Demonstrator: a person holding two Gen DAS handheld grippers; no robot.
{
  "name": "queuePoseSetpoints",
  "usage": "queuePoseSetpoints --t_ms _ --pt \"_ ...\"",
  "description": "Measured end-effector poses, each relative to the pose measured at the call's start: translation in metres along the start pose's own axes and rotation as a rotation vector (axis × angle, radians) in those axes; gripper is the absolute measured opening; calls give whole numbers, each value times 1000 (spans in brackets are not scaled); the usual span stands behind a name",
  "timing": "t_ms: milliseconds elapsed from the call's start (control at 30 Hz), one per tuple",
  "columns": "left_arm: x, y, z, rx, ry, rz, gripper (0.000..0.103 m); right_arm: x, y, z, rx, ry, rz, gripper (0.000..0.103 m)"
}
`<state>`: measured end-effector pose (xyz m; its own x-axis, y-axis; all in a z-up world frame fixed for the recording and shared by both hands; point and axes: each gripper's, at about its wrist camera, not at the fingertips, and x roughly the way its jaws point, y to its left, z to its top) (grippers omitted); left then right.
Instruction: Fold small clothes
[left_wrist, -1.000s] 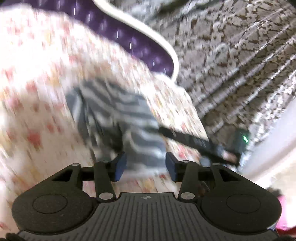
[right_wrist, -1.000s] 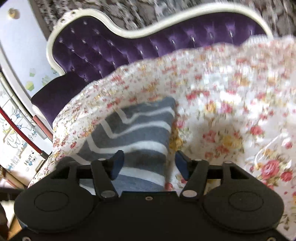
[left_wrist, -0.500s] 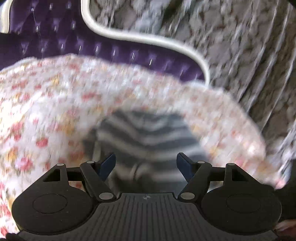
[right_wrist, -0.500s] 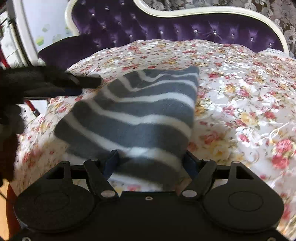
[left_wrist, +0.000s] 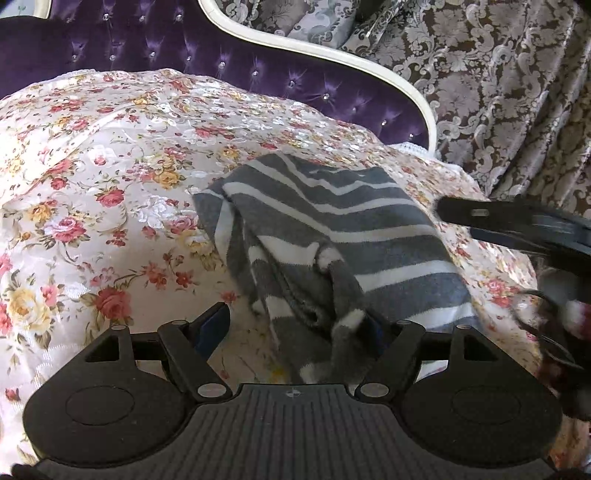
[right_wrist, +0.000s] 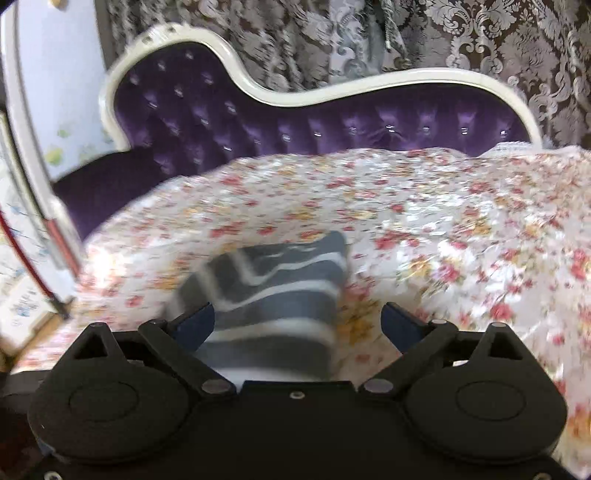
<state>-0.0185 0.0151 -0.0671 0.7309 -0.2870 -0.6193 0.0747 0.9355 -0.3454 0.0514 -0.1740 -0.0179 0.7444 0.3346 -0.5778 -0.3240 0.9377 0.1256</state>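
Left wrist view: left gripper (left_wrist: 295, 328), jaws parted and just widened, nothing clamped; blue pad of the left finger (left_wrist: 212, 326) clear of cloth, the right finger half hidden under a bunched edge of the grey-and-white striped garment (left_wrist: 332, 229), contact there not discernible. Garment lay folded on the floral bedspread (left_wrist: 92, 177), spreading from 6 o'clock toward 1 o'clock; the right gripper's black finger entered at 3 o'clock, near the cloth's edge. Purple tufted headboard (left_wrist: 166, 55) at 12 o'clock, damask curtain (left_wrist: 498, 74) at 2 o'clock. Right wrist view, blurred: right gripper (right_wrist: 297, 325), jaws spread wide and just opened further, released; striped garment (right_wrist: 273, 295) lay between them at 6 o'clock, nearer the left finger (right_wrist: 194, 326), bedspread beyond.
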Motion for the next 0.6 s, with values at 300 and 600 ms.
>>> queuePoseSetpoints --t_ms 300,600 --pt "-5 -12 -4 39 -9 36 86 21 -13 -19 73 82 -3 102" --pt "-48 -40 5 99 -117 147 86 -46 -9 -17 99 -23 52 102"
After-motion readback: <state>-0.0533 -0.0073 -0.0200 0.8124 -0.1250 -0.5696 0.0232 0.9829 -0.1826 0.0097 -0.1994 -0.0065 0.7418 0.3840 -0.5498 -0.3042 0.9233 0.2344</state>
